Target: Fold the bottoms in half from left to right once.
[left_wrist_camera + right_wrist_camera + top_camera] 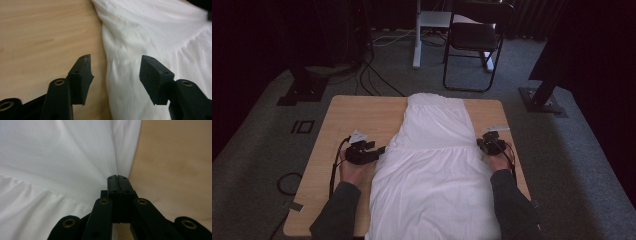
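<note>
White garment lies between both: right gripper pinched together at its hem, left gripper apart astride the opposite edge; next, clamp it.

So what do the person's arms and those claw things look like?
Both arms wear dark grey long sleeves. Each hand holds a black claw: the left claw has a grey three-cornered plate on top and a black cable. The right claw has brass-ringed holes on its arms.
</note>
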`<state>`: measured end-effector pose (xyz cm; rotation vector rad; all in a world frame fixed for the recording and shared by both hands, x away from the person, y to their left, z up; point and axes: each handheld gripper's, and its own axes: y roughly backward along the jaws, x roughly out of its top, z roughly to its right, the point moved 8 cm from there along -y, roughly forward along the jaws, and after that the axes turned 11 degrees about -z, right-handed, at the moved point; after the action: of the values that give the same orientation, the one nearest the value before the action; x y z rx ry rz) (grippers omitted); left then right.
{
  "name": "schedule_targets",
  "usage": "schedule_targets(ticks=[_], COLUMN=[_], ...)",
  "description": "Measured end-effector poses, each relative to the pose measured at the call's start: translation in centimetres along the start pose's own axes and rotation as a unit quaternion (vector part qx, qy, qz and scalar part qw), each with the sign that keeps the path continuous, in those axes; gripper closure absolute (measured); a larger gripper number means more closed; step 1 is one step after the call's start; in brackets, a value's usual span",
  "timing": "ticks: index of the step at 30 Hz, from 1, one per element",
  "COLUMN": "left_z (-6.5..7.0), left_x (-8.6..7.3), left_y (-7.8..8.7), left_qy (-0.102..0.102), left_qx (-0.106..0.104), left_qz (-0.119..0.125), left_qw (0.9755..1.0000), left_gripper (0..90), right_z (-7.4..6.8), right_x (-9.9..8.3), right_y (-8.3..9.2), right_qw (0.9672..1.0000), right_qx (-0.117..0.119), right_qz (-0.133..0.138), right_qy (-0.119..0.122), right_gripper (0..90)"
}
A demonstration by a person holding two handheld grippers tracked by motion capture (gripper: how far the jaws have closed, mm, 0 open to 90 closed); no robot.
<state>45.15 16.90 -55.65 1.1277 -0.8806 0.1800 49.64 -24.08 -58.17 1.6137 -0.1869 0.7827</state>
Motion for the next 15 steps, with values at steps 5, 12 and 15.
schedule_targets(ticks=[5,12,15], left_z=[0.3,0.8,0.5], left_x=[2.8,1.8,1.2], left_y=[-3.0,-7.6,-7.3], left_qy=[0.004,-0.007,-0.006], left_qx=[0.003,-0.003,-0.008], left_qz=[-0.026,-0.104,-0.092], left_qw=[0.9996,0.9945,0.9957], left_gripper=[38.3,60.7,85.6], right_z=[-0.2,-0.2,-0.2], right_x=[-1.1,-1.4,-1.5], right_y=[-2.0,-2.4,-2.3], right_qw=[0.9998,0.9996,0.9996], right_qx=[0.006,0.014,0.016], right_qz=[-0.019,-0.017,-0.016], right_qy=[-0.009,-0.015,-0.016], right_gripper=[89.3,88.9,88.9])
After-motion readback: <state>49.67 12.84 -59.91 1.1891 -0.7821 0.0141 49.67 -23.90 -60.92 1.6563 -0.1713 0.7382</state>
